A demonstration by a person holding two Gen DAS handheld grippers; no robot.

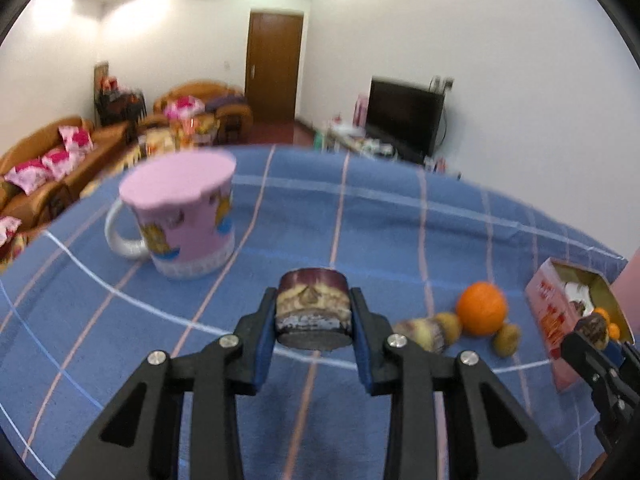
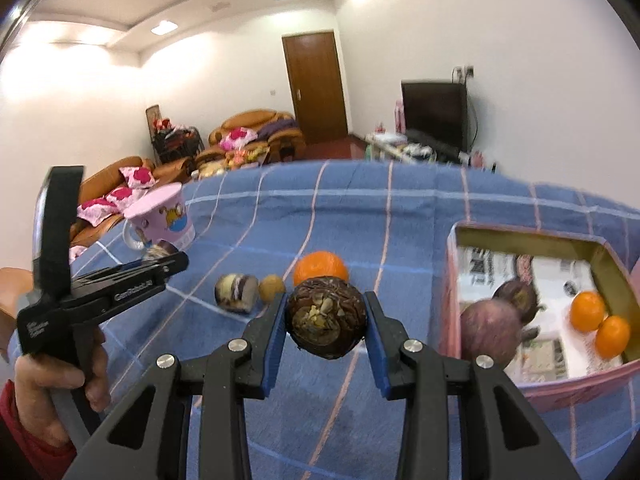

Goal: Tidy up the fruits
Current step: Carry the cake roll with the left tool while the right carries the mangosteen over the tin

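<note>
My left gripper (image 1: 313, 312) clamps a cut taro chunk (image 1: 313, 306) above the counter (image 1: 360, 216); my right gripper (image 2: 325, 316) holds a brown round fruit (image 2: 325, 316) beside the pink box (image 2: 452, 280). Either could slip if I tilt. Loose: 1 orange (image 2: 320, 266), 1 taro piece (image 2: 236, 292). Boxed: 2 oranges.

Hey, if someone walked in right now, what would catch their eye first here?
Probably the two grippers, each clamped on something: the left gripper holds a cut taro piece above the blue checked cloth, the right gripper a dark round fruit. Next, the bright orange on the cloth and the pink box of fruit to its right.
</note>
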